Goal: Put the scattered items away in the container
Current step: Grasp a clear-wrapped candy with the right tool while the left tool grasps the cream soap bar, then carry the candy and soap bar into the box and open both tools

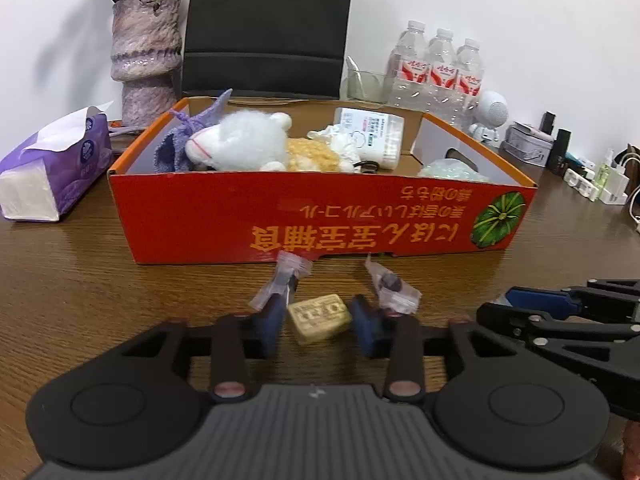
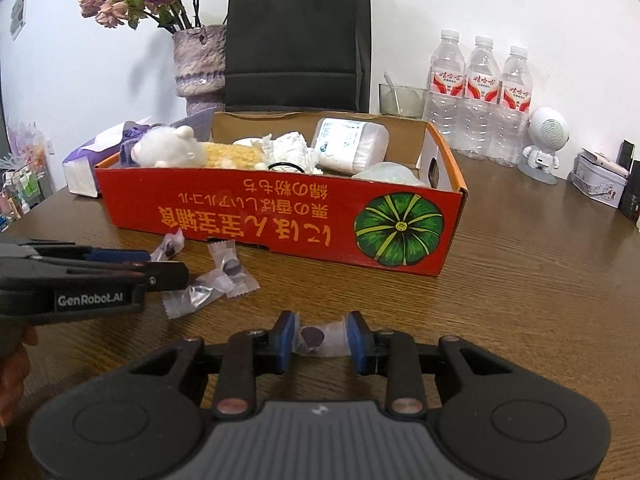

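The left hand-held gripper [image 1: 319, 322] has its blue pads apart around a small tan embossed block [image 1: 320, 319] on the desk [image 1: 80, 280], with gaps visible at both sides. The right hand-held gripper [image 2: 322, 338] is clamped on a clear-wrapped dark candy [image 2: 320, 338]. Ahead of both stands the red cardboard box [image 2: 280, 216]; three more wrapped candies [image 2: 230, 268] lie ahead-left of the right hand-held gripper.
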`<state>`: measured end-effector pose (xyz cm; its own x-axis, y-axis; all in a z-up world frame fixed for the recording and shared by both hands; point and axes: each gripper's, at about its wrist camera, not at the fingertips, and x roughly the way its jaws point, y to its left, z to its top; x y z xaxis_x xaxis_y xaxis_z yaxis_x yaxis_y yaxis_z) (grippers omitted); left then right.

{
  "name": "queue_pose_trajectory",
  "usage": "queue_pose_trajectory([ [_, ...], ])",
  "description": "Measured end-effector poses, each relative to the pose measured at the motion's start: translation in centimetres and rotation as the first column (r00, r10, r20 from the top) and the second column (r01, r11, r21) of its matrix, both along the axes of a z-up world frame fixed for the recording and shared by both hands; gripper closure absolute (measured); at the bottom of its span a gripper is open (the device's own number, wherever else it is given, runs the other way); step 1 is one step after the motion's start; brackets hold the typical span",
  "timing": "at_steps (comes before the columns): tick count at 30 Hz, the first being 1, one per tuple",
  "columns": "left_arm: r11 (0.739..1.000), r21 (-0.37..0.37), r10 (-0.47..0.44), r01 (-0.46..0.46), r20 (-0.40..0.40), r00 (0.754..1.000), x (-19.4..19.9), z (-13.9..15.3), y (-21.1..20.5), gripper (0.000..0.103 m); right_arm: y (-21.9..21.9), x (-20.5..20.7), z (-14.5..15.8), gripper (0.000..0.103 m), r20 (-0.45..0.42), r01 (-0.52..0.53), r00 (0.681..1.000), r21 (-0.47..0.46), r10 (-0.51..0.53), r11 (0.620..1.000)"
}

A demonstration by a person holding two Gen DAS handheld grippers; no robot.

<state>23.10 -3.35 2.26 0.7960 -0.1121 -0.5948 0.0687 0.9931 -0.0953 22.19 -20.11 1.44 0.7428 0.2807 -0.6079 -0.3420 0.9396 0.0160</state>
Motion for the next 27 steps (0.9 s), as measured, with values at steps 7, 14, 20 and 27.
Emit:
queue_pose_trajectory([
  [7, 1.0, -0.03, -0.008, 0.009, 0.031, 0.999, -1.2, 0.4, 0.6, 0.067, 0.0, -0.7, 0.4, 0.087, 0.03, 0.004, 1.0, 0.006, -0.004, 1.0],
  [14, 0.999, -0.038, -0.008, 0.01, 0.054, 0.998, -2.3, 0.5, 1.7, 0.067, -0.6, -1.6, 0.9, 0.049, 0.065, 0.021, 0.998, 0.03, -0.023, 0.999],
  [20, 0.998, -0.057, -0.001, 0.004, 0.049, 0.999, -2.4, 0.4, 2.7, 0.067, -0.9, -0.6, 0.3, 0.033, 0.021, 0.076, 0.997, -0.016, -0.075, 0.997],
  [27, 0.995, -0.095, -0.019, 0.022, 0.037, 0.999, -2.4, 0.1, 3.4, 0.067, -0.7, -1.2, 0.0, 0.073, -0.022, 0.031, 0.999, -0.005, -0.031, 1.0],
])
